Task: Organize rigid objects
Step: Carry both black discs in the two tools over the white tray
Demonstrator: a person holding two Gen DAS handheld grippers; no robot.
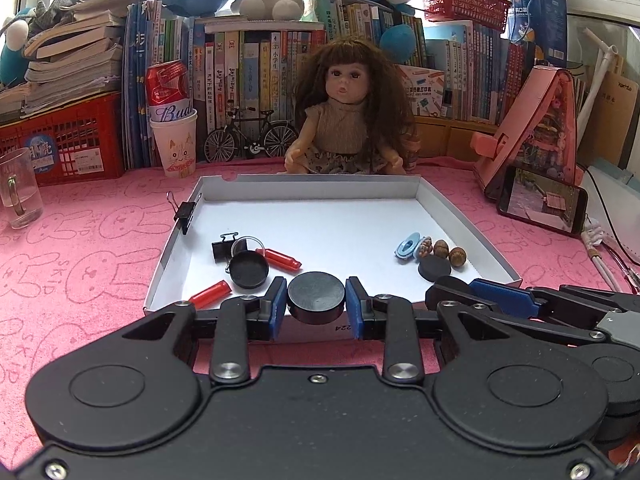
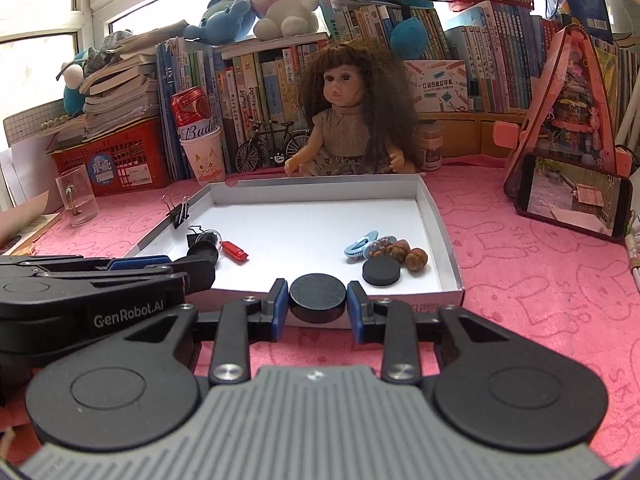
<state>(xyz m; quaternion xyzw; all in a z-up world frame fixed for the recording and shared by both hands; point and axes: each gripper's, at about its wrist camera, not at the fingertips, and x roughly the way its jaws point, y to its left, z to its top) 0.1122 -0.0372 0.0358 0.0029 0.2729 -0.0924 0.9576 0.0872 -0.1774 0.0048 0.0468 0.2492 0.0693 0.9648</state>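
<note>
Each claw, left claw [image 1: 316, 300] and right claw [image 2: 317, 299], grips a flat black disc [image 1: 316, 297] [image 2: 317, 297] face-up at the white tray's [image 1: 460, 216] near edge.

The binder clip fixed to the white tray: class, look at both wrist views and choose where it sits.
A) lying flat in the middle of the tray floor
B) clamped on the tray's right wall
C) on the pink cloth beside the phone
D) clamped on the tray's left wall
D: the binder clip grips the left wall of the white tray, its wire handles sticking outward; the right wrist view shows the same.
</note>
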